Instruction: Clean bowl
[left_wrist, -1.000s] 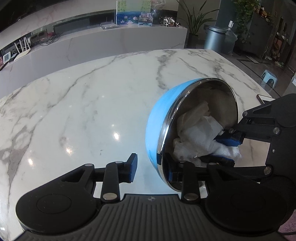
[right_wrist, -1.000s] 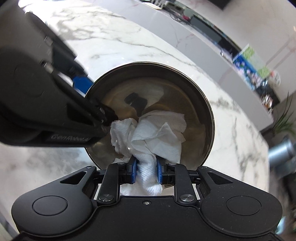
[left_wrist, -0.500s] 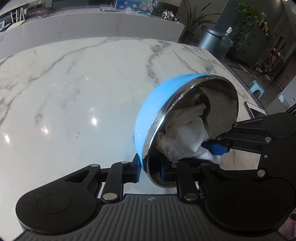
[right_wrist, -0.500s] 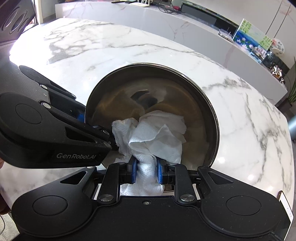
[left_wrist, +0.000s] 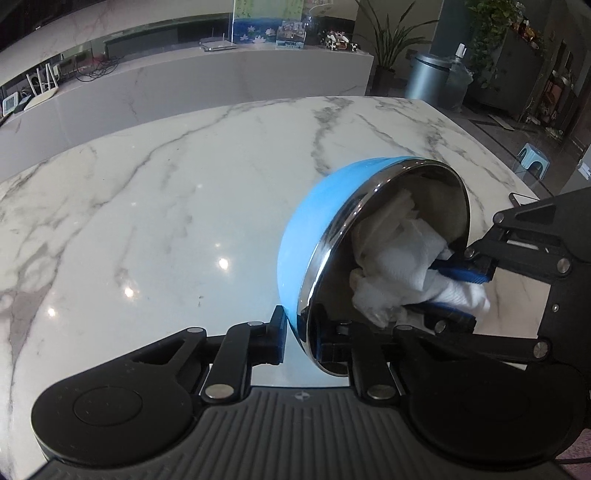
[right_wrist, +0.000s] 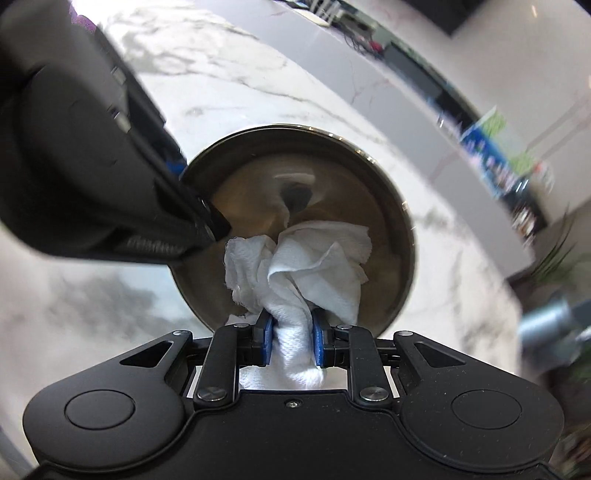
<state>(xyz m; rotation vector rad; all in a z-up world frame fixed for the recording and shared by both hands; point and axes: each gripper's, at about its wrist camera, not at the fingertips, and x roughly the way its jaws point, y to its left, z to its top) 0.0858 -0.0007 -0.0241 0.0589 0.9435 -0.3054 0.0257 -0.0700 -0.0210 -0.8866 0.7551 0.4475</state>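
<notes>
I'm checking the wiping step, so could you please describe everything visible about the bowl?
The bowl is blue outside with a shiny steel rim and inside. It is tipped on its side above the marble table, its opening facing the right gripper. The left gripper clamps its rim. A crumpled white paper towel presses inside.

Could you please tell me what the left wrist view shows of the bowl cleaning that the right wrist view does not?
Only the left wrist view shows the bowl's blue outside and the left gripper clamped on its rim. Only the right wrist view shows the right gripper squeezing the paper towel head-on, plus the bowl's round steel bottom. Both show the tilted bowl, towel inside, over the marble table.
</notes>
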